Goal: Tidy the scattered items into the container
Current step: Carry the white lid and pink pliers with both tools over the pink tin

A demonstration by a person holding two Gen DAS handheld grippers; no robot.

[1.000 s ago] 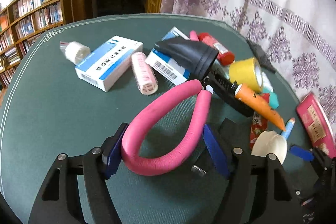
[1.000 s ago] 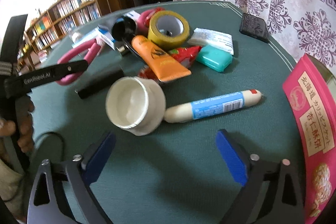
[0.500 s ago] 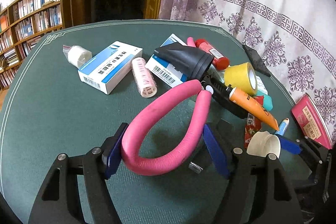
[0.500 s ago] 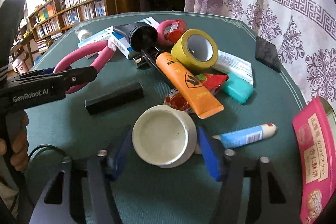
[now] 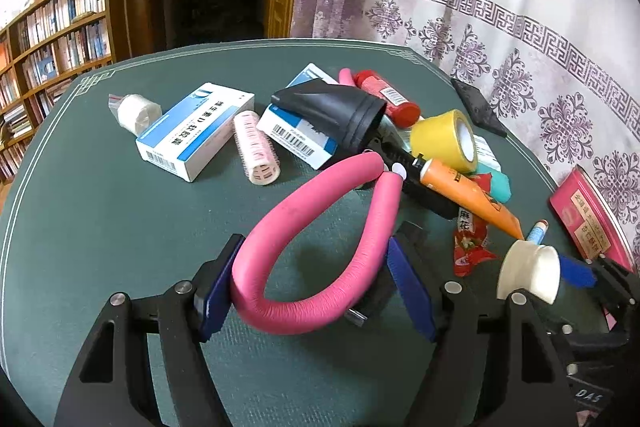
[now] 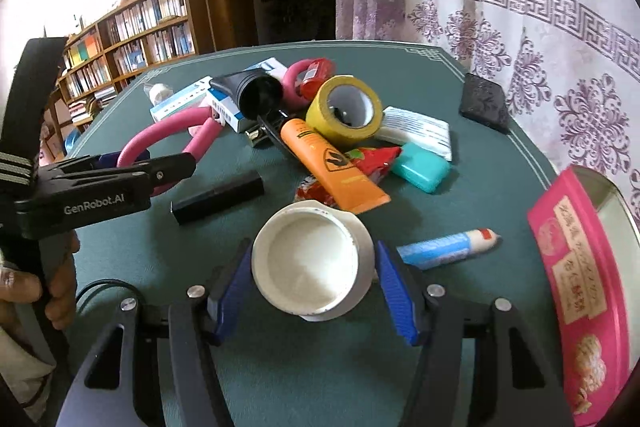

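Note:
My left gripper (image 5: 316, 267) is shut on a pink foam loop (image 5: 280, 211); both blue pads press its curved end just above the green table (image 5: 100, 227). My right gripper (image 6: 312, 251) is shut on a white cup (image 6: 308, 263), one pad on each side of its wall, mouth facing the camera. In the left wrist view the cup (image 5: 528, 271) sits at the lower right. The pink tin (image 6: 576, 291) stands at the table's right edge, its pale inside showing. My left gripper (image 6: 152, 167) is held by a hand at the far left.
A pile fills the table's middle: yellow tape roll (image 6: 348, 111), orange tube (image 6: 332, 163), red wrapper, teal case (image 6: 420, 167), black nozzle (image 5: 332, 111), boxes (image 5: 196, 131), hair roller (image 5: 256, 147). A black bar (image 6: 218, 197) and a blue-white tube (image 6: 448, 247) lie near the cup.
My right gripper moved in over the white cup and its jaws closed onto it. The left gripper kept its hold on the pink loop and barely moved.

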